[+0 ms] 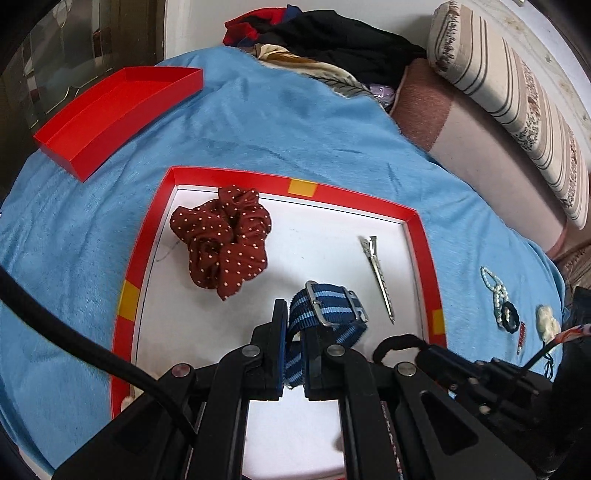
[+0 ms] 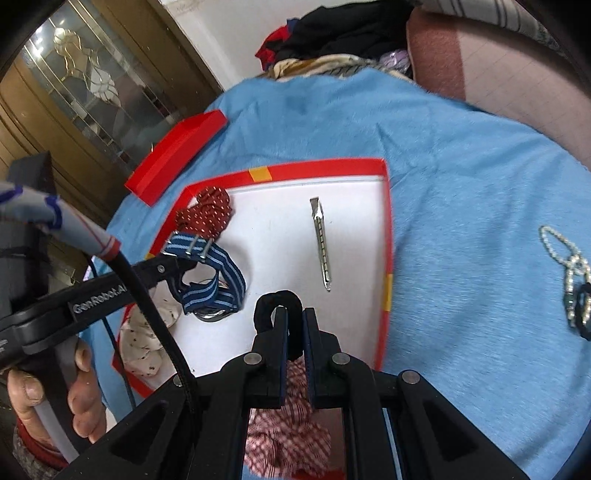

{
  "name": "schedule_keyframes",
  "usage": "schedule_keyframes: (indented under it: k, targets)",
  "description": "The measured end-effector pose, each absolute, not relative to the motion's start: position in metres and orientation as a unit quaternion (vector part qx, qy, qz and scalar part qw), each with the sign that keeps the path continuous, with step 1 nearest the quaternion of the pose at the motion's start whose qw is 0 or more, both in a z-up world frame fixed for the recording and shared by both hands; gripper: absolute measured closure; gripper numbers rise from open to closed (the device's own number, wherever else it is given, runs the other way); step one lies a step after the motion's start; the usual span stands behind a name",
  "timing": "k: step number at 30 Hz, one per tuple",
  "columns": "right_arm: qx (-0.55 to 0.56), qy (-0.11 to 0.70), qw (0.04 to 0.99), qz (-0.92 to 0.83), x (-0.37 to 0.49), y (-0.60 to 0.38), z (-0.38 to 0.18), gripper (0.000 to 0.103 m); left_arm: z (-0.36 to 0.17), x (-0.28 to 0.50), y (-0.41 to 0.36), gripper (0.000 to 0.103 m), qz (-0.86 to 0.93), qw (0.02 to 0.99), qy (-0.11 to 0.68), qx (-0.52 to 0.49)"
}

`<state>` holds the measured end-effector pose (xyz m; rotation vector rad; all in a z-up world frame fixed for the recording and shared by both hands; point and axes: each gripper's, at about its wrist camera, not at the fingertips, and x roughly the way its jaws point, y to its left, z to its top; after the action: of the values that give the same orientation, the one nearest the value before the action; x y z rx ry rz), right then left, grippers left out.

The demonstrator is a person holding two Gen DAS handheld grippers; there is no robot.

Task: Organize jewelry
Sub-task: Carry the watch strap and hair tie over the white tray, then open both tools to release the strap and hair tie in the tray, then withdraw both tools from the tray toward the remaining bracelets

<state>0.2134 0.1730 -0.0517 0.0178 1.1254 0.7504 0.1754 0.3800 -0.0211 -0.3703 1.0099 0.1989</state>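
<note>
A blue plush blanket (image 1: pixel 258 122) covers the whole work surface, bounded at the far side by a heap of dark clothes (image 1: pixel 332 33) and on the right by a pink cushion (image 1: pixel 461 136) with a striped bolster (image 1: pixel 517 92) above it; a broad stretch of bare blanket lies between the tray and those edges. In the middle sits a red-rimmed tray (image 1: pixel 354 197) with a white floor, and beyond its far-left corner, apart from it, an empty red box lid (image 1: pixel 114 110) lies open side up. On the tray floor a maroon polka-dot scrunchie (image 1: pixel 221 240) rests near the far-left corner, a silver hair clip (image 1: pixel 376 277) lies lengthwise toward the right rim, and in the right wrist view a cream dotted scrunchie (image 2: pixel 144 339) sits at the near-left rim with a red checked cloth (image 2: pixel 288 435) at the near edge under the right claw. The left gripper (image 1: pixel 293 354) is clamped on a blue striped watch strap (image 1: pixel 325 306), which loops out ahead of its tips just above the tray floor, its watch case (image 2: pixel 212 315) hanging underneath. The right gripper (image 2: pixel 294 332) is pinched shut on a black hair tie (image 2: pixel 277 299), whose loop sticks up past the fingertips over the tray's near middle. Off the tray to the right, a pearl bracelet (image 1: pixel 493 284), a black ring-shaped tie (image 1: pixel 511 317) touching it and a cream piece (image 1: pixel 546 323) lie on bare blanket.
</note>
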Motion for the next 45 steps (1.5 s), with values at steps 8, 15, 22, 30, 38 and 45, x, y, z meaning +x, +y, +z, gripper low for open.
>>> schedule_keyframes:
  k: [8, 15, 22, 30, 38, 45]
  targets:
    - [-0.011, 0.522, 0.784, 0.337, 0.217, 0.182, -0.062, 0.093, -0.025, 0.176, 0.385, 0.096, 0.095, 0.853, 0.481, -0.181]
    - [-0.026, 0.511, 0.793, 0.332, 0.213, 0.18, -0.057, 0.078, -0.022, 0.176, 0.386, 0.068, 0.099, 0.854, 0.477, -0.18]
    - [-0.045, 0.493, 0.803, 0.333, 0.2, 0.179, -0.046, 0.059, -0.004, 0.169, 0.386, 0.05, 0.106, 0.863, 0.458, -0.188]
    - [-0.039, 0.48, 0.813, 0.326, 0.191, 0.163, -0.03, 0.057, 0.014, 0.155, 0.381, 0.048, 0.107, 0.868, 0.447, -0.187]
    - [-0.017, 0.467, 0.823, 0.322, 0.173, 0.132, -0.01, 0.056, 0.035, 0.124, 0.356, 0.048, 0.108, 0.878, 0.434, -0.172]
    - [0.005, 0.46, 0.833, 0.308, 0.156, 0.096, -0.001, 0.053, 0.049, 0.093, 0.313, 0.045, 0.124, 0.889, 0.425, -0.114]
